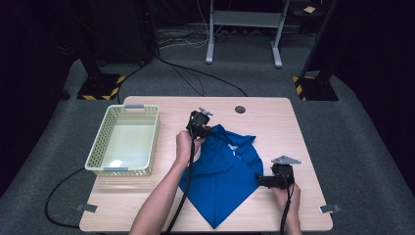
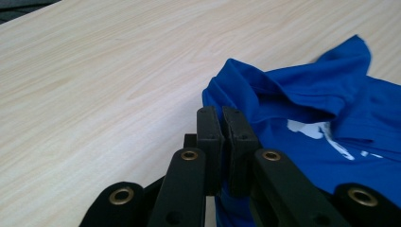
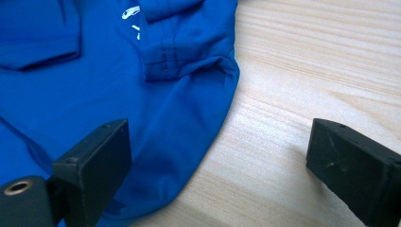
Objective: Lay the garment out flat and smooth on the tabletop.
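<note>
A blue shirt with a white print lies crumpled on the light wooden table, right of centre. My left gripper is at the shirt's far left corner. In the left gripper view its jaws are pressed together, with blue shirt fabric caught low between them. My right gripper lies at the shirt's right edge, open. In the right gripper view one jaw hovers over the shirt and the other over bare wood.
A pale yellow mesh basket stands on the left side of the table. A dark round hole sits near the table's far edge. Cables trail from both grippers off the front edge. Stand legs and cables are on the floor beyond.
</note>
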